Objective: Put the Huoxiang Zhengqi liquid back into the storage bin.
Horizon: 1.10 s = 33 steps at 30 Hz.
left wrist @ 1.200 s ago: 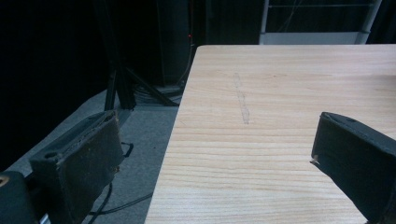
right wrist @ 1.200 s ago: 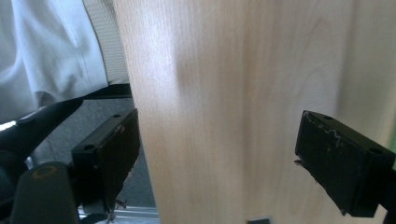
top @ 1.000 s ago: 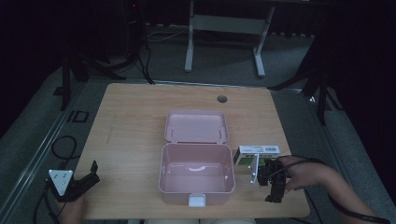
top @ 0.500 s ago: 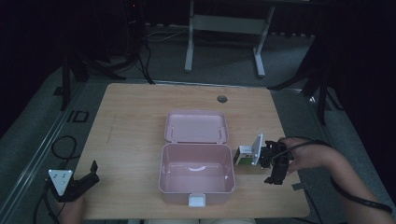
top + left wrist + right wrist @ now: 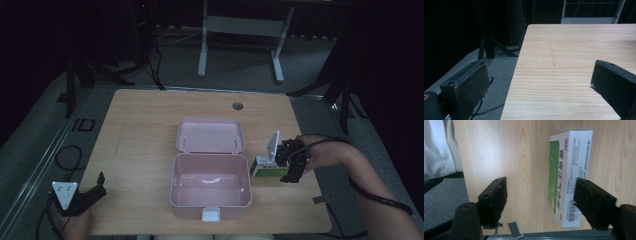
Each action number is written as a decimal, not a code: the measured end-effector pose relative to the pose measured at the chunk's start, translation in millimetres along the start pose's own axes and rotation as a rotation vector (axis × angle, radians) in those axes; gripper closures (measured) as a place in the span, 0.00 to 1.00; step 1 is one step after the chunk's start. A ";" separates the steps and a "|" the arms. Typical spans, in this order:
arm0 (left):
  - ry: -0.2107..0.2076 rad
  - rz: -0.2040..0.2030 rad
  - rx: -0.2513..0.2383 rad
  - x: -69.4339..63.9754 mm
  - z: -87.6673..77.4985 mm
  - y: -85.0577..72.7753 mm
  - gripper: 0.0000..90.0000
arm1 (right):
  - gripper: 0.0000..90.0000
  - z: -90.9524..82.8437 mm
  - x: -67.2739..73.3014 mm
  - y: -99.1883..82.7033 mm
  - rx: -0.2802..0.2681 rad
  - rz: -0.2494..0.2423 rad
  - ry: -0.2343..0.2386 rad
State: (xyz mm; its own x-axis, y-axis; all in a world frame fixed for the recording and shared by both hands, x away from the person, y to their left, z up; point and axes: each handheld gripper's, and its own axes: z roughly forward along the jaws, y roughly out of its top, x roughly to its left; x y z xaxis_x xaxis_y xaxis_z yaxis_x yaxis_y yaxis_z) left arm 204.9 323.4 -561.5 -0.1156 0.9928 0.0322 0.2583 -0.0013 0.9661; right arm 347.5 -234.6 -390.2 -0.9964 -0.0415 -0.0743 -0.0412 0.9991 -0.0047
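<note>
at the near left corner of the wooden table [image 5: 140, 130] the left gripper [image 5: 89, 196] rests low, held by a hand at the bottom edge, its grey three-cornered plate [image 5: 64, 191] facing up. in the left gripper view its two black jaws stand wide apart with nothing between them — just bare wood and the table's left edge, with dark floor and cables beyond.

near the front middle sits a pink box [image 5: 210, 186], open, its white latch [image 5: 210, 215] at the front edge and its lid [image 5: 210, 135] folded back flat on the table behind it. the inside looks bare apart from a pale curved mark on the bottom.

just right of the box, the right gripper [image 5: 291, 165] is held low over a small white-and-green carton [image 5: 265, 171] lying on the table close beside the box's right wall. in the right gripper view the jaws are spread apart — the carton [image 5: 570, 175] lies beside one jaw, partly overlapped by it, and whether that jaw touches it cannot be told. the carton's white face carries small print and a barcode, with a green face next to it.

farther back, a round hole [image 5: 238, 106] sits in the tabletop near the far edge, and beyond the table stands a grey metal frame [image 5: 240, 30] on the dark floor.
</note>
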 end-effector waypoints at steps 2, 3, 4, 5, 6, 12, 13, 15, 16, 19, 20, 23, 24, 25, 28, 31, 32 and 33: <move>0.000 0.002 0.000 -0.2 0.0 0.0 0.02 | 0.33 1.7 -5.3 0.4 -0.001 0.000 -0.011; 0.000 0.002 0.000 -0.2 0.0 0.0 0.02 | 0.34 2.5 -8.9 0.1 -0.005 0.004 -0.005; 0.000 0.002 0.000 -0.2 0.1 0.0 0.02 | 0.34 3.8 -12.1 -0.1 -0.003 0.008 -0.004; 0.000 0.002 0.000 -0.2 0.1 0.0 0.02 | 0.35 5.2 -15.3 -0.5 -0.002 0.010 -0.005; 0.000 0.002 0.000 -0.2 0.1 -0.1 0.02 | 0.36 6.6 -18.6 -1.1 0.001 0.014 -0.003; -0.001 0.002 0.001 -0.5 0.3 0.0 0.02 | 0.41 15.1 -32.9 -3.1 -0.012 0.023 0.002; -0.001 0.002 0.001 -0.4 0.3 0.0 0.02 | 0.42 17.0 -34.7 -3.5 -0.010 0.020 -0.003; -0.001 0.002 0.002 -0.5 0.2 0.0 0.02 | 0.42 18.9 -36.7 -3.8 -0.008 0.028 -0.001; 0.000 0.003 0.003 -0.6 0.3 0.0 0.02 | 0.43 21.1 -38.3 -4.2 -0.008 0.032 0.004; -0.001 0.007 0.004 -0.8 0.4 0.0 0.02 | 0.45 31.0 -43.3 -5.4 0.005 0.036 0.005; -0.001 0.007 0.005 -1.0 0.6 0.0 0.02 | 0.47 33.2 -44.2 -5.7 0.010 0.036 0.003; 0.000 0.009 0.006 -1.1 0.7 0.0 0.02 | 0.51 43.0 -48.0 -6.1 0.032 0.039 0.014; 0.000 0.010 0.006 -1.2 0.7 0.0 0.02 | 0.51 45.2 -48.8 -6.0 0.036 0.038 0.017; 0.001 0.011 0.006 -1.3 0.7 0.0 0.02 | 0.52 49.0 -49.5 -5.6 0.043 0.036 0.023; 0.001 0.013 0.008 -1.6 0.7 0.0 0.02 | 0.55 55.2 -51.3 -5.3 0.050 0.032 0.030; 0.001 0.014 0.008 -1.7 0.8 -0.1 0.02 | 0.60 62.3 -53.3 -6.0 0.058 0.032 0.035; 0.001 0.014 0.008 -1.7 0.8 -0.1 0.02 | 0.62 63.8 -53.5 -6.1 0.057 0.031 0.035; 0.000 0.014 0.008 -1.7 0.8 -0.1 0.02 | 0.62 66.5 -53.9 -6.0 0.058 0.033 0.045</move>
State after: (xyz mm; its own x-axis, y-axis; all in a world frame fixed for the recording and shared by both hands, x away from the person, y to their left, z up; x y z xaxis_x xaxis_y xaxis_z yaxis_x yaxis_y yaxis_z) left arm 205.8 321.8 -561.8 -0.1123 0.9926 0.0458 0.2675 -0.0142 0.9635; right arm 406.4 -238.5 -452.4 -0.9995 -0.0075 -0.0308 -0.0056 0.9981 -0.0608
